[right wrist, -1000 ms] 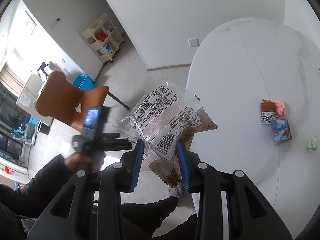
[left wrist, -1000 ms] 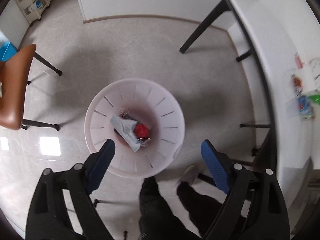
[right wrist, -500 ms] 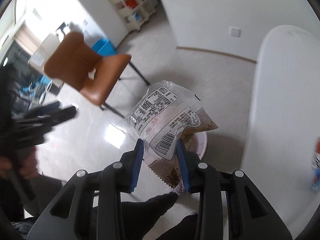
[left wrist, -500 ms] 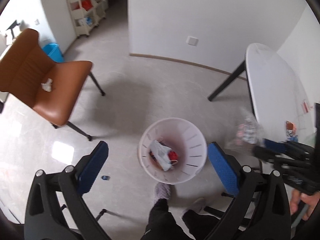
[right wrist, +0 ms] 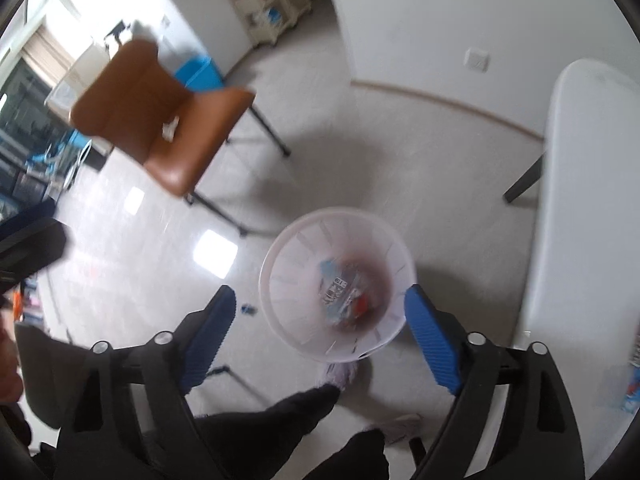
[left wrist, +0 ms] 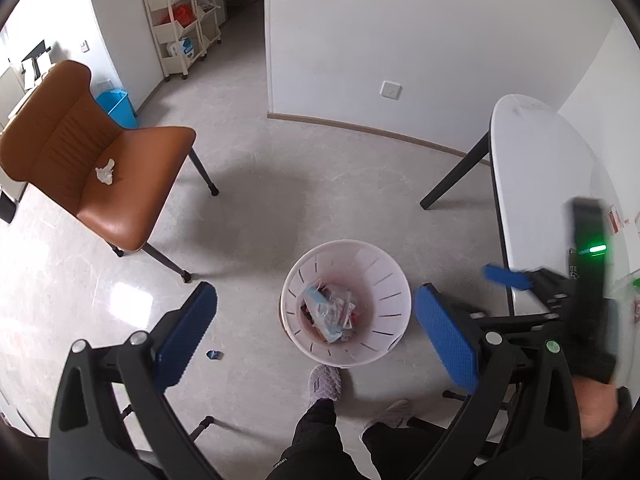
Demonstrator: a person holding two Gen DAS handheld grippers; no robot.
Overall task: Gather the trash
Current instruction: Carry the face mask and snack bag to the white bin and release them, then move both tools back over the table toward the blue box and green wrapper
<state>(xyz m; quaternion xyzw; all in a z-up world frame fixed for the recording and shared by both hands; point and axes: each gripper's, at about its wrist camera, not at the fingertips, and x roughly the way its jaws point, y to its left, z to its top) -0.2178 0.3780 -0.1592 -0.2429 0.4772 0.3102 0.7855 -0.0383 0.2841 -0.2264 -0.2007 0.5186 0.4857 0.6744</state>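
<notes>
Tongs, left (left wrist: 316, 336) and right (right wrist: 320, 332), both gaped empty above the bin (right wrist: 276, 280); tissue (left wrist: 105, 171) lay far left, nearer the left.

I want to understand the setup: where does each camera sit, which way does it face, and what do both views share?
Left wrist: sits on the left gripper, facing down at the floor and the white bin; open blue fingers, the person's legs and the right gripper show.
Right wrist: sits on the right gripper, facing down over the bin; open fingers and dark legs show, blurred.
Shared: bin, brown chair, white table.
</notes>
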